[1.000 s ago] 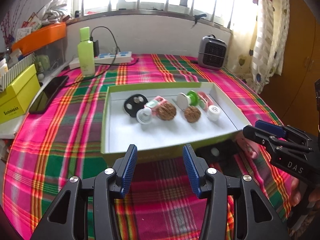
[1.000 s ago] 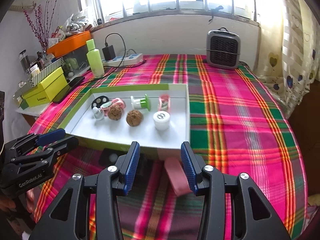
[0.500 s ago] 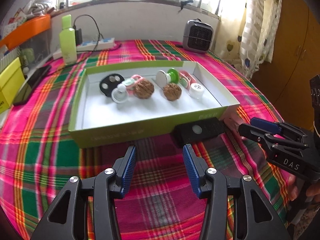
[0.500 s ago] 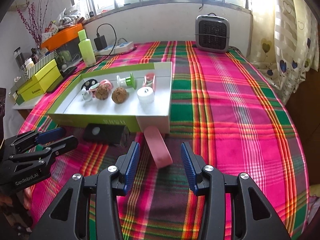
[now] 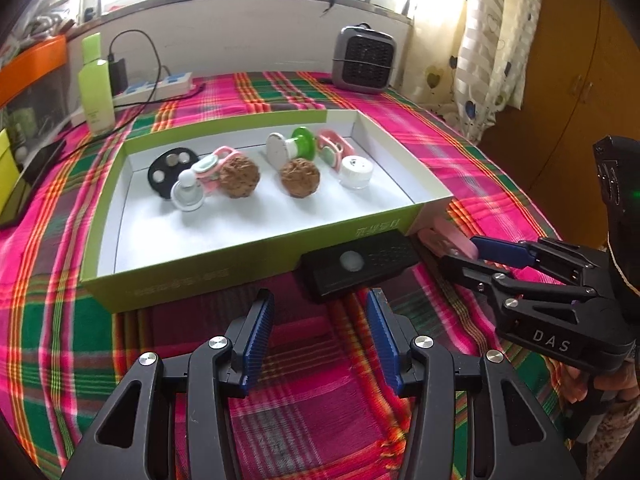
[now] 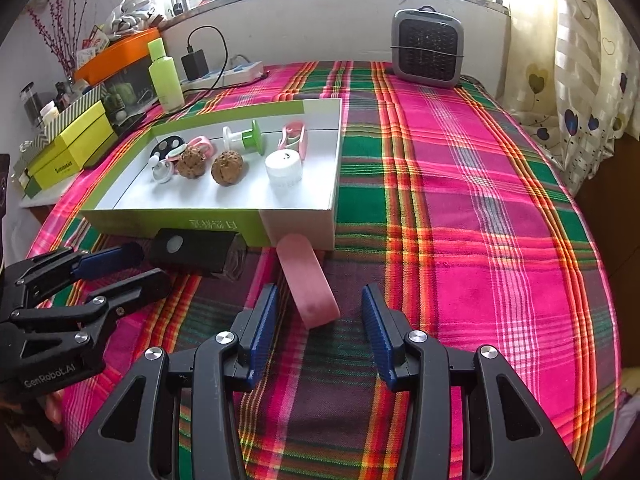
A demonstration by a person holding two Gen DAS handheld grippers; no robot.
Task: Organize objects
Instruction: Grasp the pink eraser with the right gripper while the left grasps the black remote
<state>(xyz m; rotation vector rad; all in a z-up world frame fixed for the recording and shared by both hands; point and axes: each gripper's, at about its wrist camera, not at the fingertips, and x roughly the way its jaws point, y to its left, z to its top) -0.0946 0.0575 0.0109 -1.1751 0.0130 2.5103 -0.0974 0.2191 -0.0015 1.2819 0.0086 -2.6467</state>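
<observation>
A green-walled box (image 5: 248,256) (image 6: 192,222) lies on the plaid cloth with small items inside: two brown balls (image 5: 299,173) (image 6: 227,168), a white cap (image 5: 355,172) (image 6: 283,168), a green-and-white spool (image 5: 289,147) and a black disc (image 5: 168,170). Against its front wall outside lie a black rectangular device (image 5: 358,264) (image 6: 194,250) and a pink oblong case (image 6: 308,284) (image 5: 448,238). My left gripper (image 5: 320,320) is open, just short of the black device. My right gripper (image 6: 318,312) is open, its tips on either side of the near end of the pink case, apart from it.
At the back stand a grey fan heater (image 6: 427,49), a green bottle (image 6: 166,76) and a power strip with a charger (image 6: 224,74). Yellow boxes (image 6: 70,152) and an orange tray (image 6: 118,54) line the left edge. A curtain (image 6: 580,92) hangs on the right.
Both grippers have sunk toward the cloth in front of the box. The black device and pink case, half hidden behind the box wall and fingers before, now lie in plain view close to the fingertips.
</observation>
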